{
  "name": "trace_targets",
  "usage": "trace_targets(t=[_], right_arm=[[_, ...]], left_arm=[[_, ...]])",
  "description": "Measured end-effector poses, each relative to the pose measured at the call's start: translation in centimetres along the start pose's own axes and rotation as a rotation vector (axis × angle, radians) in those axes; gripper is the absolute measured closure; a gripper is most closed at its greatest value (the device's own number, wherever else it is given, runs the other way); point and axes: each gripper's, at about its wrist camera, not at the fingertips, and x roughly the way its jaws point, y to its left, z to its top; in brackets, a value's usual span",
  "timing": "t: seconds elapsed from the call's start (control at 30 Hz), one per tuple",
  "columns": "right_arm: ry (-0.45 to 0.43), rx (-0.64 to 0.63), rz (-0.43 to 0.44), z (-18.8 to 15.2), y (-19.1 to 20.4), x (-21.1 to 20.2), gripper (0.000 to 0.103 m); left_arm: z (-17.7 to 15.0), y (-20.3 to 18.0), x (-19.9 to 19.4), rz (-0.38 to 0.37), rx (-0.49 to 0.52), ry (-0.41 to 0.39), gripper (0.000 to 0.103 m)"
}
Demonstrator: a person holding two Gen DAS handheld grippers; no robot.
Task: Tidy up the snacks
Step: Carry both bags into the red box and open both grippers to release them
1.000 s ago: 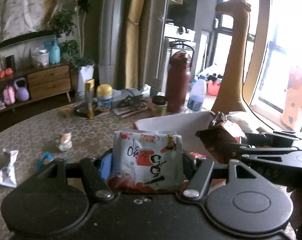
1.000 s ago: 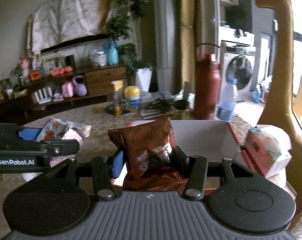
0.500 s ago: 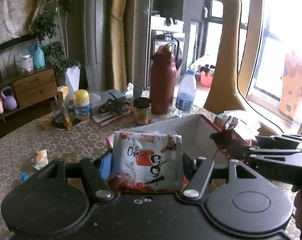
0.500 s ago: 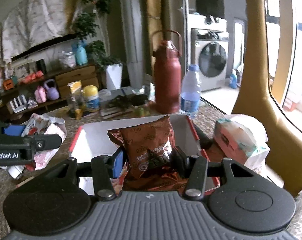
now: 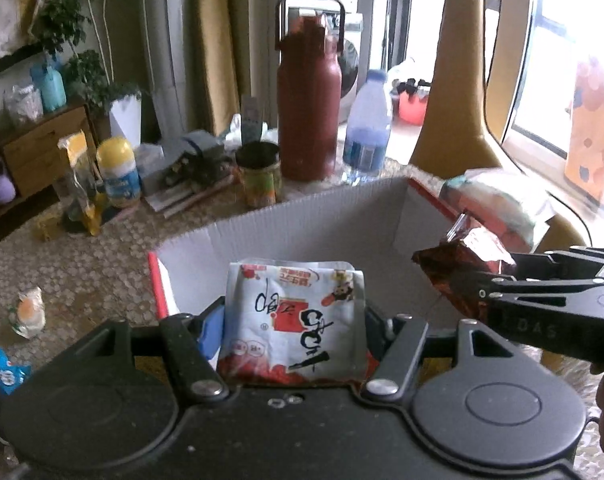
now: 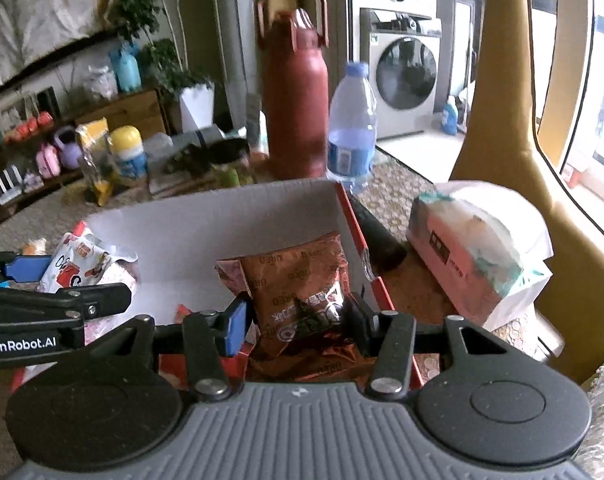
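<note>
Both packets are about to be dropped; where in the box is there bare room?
The box floor is bare along its back wall and middle. Its near edge already holds wrappers. Outside, the tissue pack crowds the right side.

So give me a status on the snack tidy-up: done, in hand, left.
Done: at least one red wrapper lies on the floor of the white box. In hand: the left tongs grip a white and red packet, the right tongs a brown Oreo packet, both over the box. Left: a small orange-centred snack and a blue wrapper on the table.
</note>
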Motion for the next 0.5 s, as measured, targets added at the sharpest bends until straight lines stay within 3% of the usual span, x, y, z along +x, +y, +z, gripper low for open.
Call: trace_targets(t=[0.5], right_arm=[[0.052, 0.022, 0.019, -0.7, -0.4, 2.7, 0.053]], left_arm=[[-1.2, -1.3, 4.1, 0.009, 0.072, 0.112, 0.037]])
